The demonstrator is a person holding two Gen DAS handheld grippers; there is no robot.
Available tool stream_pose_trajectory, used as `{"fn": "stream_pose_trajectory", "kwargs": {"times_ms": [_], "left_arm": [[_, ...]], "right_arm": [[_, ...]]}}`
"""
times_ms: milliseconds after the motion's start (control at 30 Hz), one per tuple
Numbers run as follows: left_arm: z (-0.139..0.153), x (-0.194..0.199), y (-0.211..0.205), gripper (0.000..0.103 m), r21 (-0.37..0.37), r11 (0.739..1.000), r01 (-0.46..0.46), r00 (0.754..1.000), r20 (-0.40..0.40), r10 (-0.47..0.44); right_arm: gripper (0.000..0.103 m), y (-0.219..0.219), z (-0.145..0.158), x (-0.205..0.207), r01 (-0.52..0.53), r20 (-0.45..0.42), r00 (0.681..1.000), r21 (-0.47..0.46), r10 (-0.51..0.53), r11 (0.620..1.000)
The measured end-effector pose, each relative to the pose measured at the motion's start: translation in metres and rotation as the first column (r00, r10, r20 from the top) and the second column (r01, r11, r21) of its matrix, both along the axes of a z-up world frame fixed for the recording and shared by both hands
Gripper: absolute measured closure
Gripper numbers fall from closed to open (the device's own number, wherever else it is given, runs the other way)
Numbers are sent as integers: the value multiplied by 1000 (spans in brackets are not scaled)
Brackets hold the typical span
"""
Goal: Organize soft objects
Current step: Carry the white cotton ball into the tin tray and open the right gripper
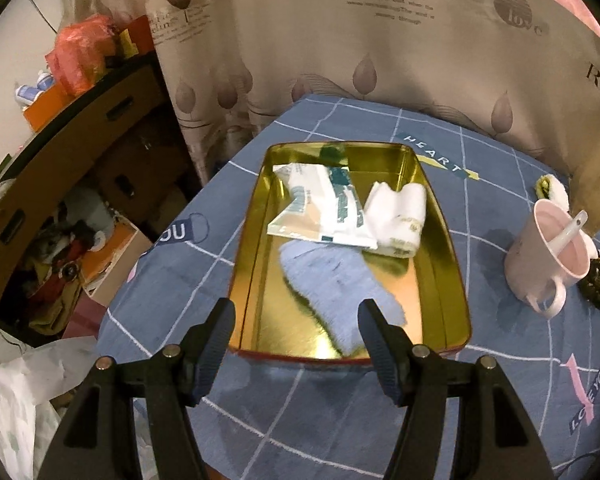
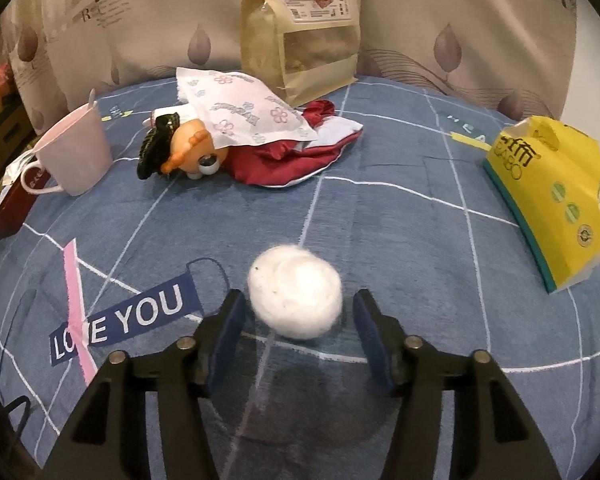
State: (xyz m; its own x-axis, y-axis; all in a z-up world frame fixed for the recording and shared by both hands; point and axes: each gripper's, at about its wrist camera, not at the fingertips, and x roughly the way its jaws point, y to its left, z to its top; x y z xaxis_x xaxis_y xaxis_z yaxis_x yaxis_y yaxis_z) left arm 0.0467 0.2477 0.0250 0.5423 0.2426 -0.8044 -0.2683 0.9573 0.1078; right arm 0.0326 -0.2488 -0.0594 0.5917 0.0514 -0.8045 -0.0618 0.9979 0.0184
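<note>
Right tongs hang just over a white fluffy ball on the blue desk, jaws released and standing either side of it without pressing. I judge the ball very light and squashy; it should be pinched across its middle, gently, since a hard squeeze would only flatten it and a glancing touch could roll it away. Left tongs are spread with nothing in them, above the near rim of a gold tin. Inside lie a blue sock, a white folded cloth and a flat packet, so the tin looks like the place for the ball. A doll under a tissue pack waits farther back.
</note>
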Motion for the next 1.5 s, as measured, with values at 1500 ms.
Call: {"fn": "stream_pose_trajectory", "kwargs": {"times_ms": [1500], "left_arm": [[5, -37, 99, 38, -130, 941, -312, 949, 2, 315]], "right_arm": [[76, 364, 72, 45, -591, 122, 801, 5, 586, 807]]}}
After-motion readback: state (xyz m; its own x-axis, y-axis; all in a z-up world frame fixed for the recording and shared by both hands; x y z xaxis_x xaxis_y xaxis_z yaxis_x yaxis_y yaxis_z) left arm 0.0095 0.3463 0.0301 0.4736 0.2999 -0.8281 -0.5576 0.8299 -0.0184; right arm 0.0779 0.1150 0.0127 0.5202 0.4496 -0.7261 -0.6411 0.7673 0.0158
